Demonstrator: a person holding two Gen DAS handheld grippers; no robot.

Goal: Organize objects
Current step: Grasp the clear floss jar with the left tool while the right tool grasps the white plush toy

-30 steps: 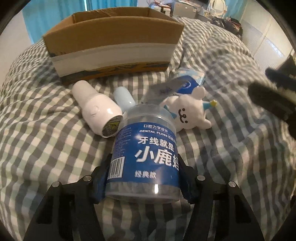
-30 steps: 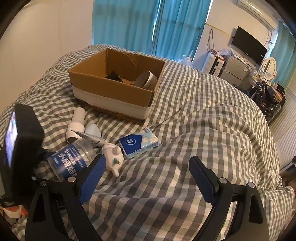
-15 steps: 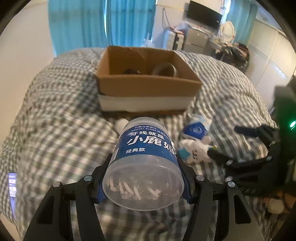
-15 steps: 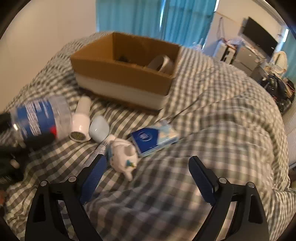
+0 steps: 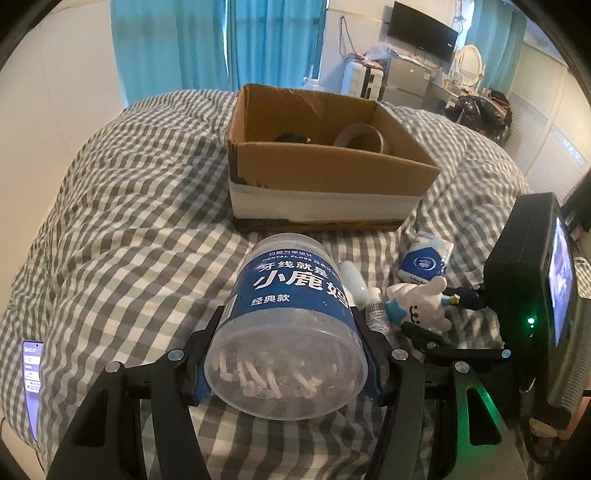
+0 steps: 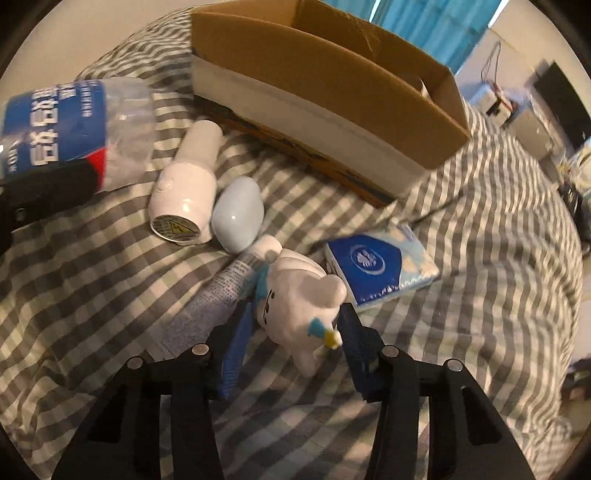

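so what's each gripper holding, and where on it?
Left gripper clamps the floss jar across its sides near the base. Right gripper straddles the plush; grip unconfirmed.

Teal curtains, white wall, wall-mounted TV, gingham-covered bed

Checked bed bearing cardboard box

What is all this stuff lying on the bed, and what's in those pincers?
Dental floss jar: one, clear with blue label, clamped in the left gripper.
Cardboard box: one, brown and white, on the bed.
Tape roll: one, brown, inside the box.
Plush toy: one, white, between the right gripper's fingers.
Tissue pack: one, blue, beside the toy.
White bottle: one, lying down.
Pale blue egg-shaped object: one, beside the bottle.
Tube: one, silver, under the toy.
Left gripper: black, shut.
Right gripper: black, open.
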